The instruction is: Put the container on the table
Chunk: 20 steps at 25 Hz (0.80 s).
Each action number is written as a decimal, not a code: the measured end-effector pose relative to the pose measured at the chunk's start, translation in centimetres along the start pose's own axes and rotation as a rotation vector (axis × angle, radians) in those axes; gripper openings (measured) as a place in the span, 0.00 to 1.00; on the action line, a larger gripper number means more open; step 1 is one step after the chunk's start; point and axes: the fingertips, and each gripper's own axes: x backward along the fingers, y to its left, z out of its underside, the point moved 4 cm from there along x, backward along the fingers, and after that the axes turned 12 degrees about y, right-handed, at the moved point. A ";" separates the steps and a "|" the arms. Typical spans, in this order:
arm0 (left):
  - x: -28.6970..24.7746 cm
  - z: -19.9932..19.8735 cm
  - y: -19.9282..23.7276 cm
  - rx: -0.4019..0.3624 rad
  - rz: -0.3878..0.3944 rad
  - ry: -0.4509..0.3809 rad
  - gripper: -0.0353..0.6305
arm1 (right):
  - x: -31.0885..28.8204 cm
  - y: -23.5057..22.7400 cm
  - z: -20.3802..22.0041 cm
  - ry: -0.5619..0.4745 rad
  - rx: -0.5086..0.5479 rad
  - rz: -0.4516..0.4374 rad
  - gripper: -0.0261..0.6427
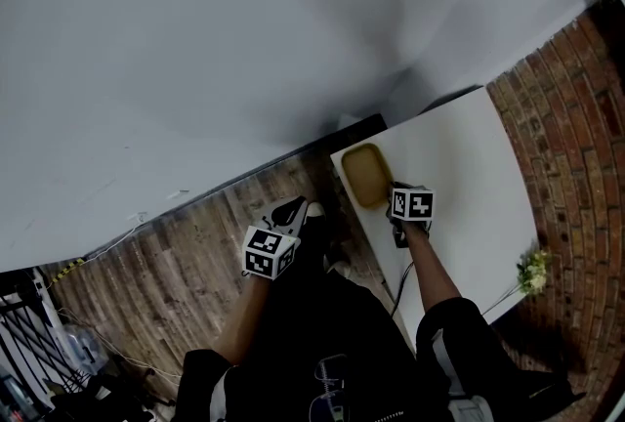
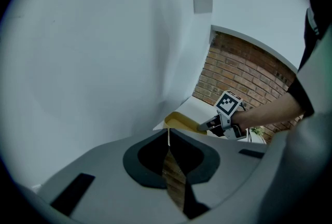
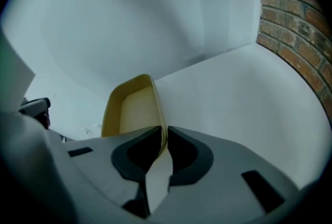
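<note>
A shallow tan container (image 1: 366, 174) sits at the far left corner of the white table (image 1: 459, 156); I cannot tell whether it rests on the top or hangs just above it. My right gripper (image 1: 393, 193) is shut on the container's right wall (image 3: 162, 124), with the rim pinched between its jaws. The container's inside (image 3: 132, 111) holds nothing. My left gripper (image 1: 290, 212) hovers over the wooden floor, left of the table, and is shut with nothing in it (image 2: 168, 135). From the left gripper view the container (image 2: 181, 122) and right gripper (image 2: 203, 126) show ahead.
A brick wall (image 1: 576, 137) runs along the table's right side. A small bunch of flowers (image 1: 533, 271) lies near the table's front right edge. White walls stand behind the table. A black rack (image 1: 24, 332) stands on the wooden floor (image 1: 186, 264) at the lower left.
</note>
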 end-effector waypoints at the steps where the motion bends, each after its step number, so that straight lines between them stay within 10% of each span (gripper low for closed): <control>1: 0.0 0.0 0.0 0.000 0.000 0.000 0.08 | 0.0 0.0 0.0 -0.002 0.000 -0.006 0.10; 20: 1.0 -0.5 -2.9 -0.063 0.024 -0.043 0.08 | 6.6 0.8 1.3 -0.243 -0.085 -0.138 0.13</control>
